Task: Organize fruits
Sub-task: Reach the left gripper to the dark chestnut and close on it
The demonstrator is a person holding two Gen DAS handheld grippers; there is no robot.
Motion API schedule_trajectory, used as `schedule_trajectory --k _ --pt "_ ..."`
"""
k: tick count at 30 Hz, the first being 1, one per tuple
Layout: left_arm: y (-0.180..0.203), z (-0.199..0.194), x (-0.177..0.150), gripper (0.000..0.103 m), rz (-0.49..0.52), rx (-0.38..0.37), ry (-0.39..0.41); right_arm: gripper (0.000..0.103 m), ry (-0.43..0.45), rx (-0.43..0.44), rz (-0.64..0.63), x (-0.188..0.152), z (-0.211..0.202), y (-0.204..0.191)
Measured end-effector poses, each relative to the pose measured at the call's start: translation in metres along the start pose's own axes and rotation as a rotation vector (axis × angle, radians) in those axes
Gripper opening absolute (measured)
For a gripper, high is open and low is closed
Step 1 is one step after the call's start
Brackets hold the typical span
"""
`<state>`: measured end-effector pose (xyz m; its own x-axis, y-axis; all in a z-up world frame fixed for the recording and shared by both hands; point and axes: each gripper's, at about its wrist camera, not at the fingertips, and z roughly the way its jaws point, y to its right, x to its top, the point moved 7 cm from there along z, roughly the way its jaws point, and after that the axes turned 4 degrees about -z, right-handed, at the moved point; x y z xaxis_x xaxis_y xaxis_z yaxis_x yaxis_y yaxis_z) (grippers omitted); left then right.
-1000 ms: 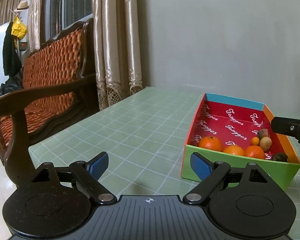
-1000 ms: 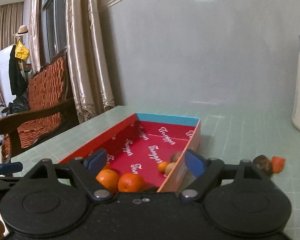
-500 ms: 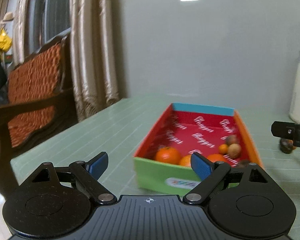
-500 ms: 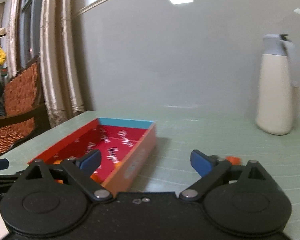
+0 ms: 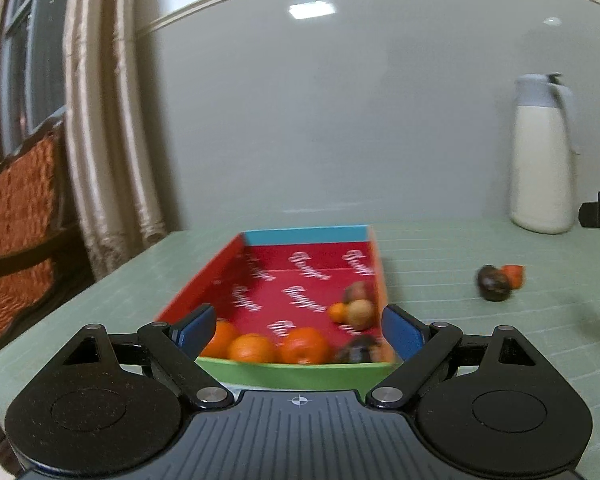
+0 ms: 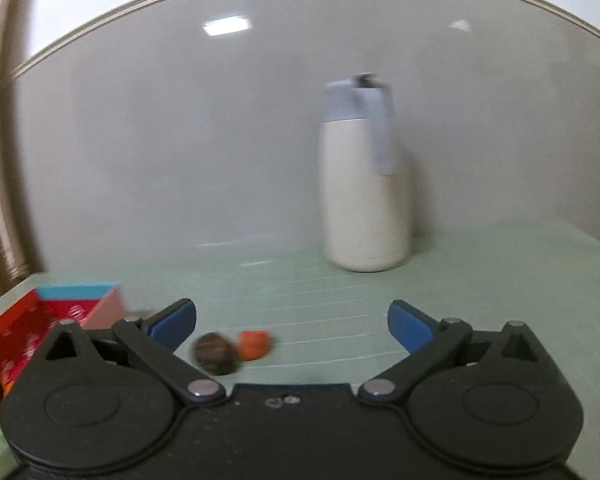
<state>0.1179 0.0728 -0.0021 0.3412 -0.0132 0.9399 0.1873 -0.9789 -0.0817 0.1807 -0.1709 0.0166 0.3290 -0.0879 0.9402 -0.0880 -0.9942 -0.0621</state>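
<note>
An open cardboard box (image 5: 300, 372) with a red inside, green near wall and blue far wall lies on the green table (image 5: 460, 248). Three oranges (image 5: 302, 345) and a few smaller brown and orange fruits (image 5: 358, 313) sit at its near end. My left gripper (image 5: 298, 328) hovers open just before the box, holding nothing. To the right, a dark round fruit (image 5: 494, 283) and an orange-red piece (image 5: 514, 276) lie together on the table. My right gripper (image 6: 292, 322) is opening its jaws; the dark fruit (image 6: 214, 354) and orange-red piece (image 6: 254, 344) lie ahead near its left finger, ungripped.
A tall cream thermos jug (image 6: 364, 200) with a grey lid stands near the wall, also in the left wrist view (image 5: 542, 160). The box (image 6: 76, 291) is at the right wrist view's left edge. Curtains (image 5: 112, 140) and a wooden settee (image 5: 16, 208) stand beyond the table's left side.
Both views have swung to the right. The box slid to the middle of the left wrist view and to the left edge of the right one. The right jaws have widened.
</note>
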Motion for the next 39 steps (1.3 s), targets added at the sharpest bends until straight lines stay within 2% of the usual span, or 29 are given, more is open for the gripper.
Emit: schedule_trajectory --k 6,10,17,22,29,38,39 --pt "0.041 0.001 0.003 0.089 0.05 -0.077 -0.002 0.103 -0.01 -0.079 0.056 -0.002 -0.005 0.041" --pt "0.07 0.01 0.004 0.089 0.084 -0.12 -0.029 0.103 0.013 -0.137 0.078 -0.001 -0.012 0.063" --pt "0.114 0.032 0.01 0.089 0.131 -0.176 -0.06 0.103 0.044 -0.29 0.093 -0.003 -0.021 0.095" --pt "0.14 0.049 0.01 0.089 0.154 -0.21 -0.086 0.103 0.038 -0.334 0.108 -0.006 -0.022 0.116" --pt "0.166 0.066 0.006 0.089 0.165 -0.232 -0.123 0.103 0.036 -0.468 0.116 -0.013 -0.03 0.151" --pt "0.188 0.091 0.011 0.088 0.169 -0.26 -0.162 0.103 -0.001 -0.499 0.148 -0.024 -0.028 0.183" --pt "0.189 0.093 0.011 0.086 0.167 -0.262 -0.166 0.103 -0.002 -0.498 0.149 -0.024 -0.028 0.184"
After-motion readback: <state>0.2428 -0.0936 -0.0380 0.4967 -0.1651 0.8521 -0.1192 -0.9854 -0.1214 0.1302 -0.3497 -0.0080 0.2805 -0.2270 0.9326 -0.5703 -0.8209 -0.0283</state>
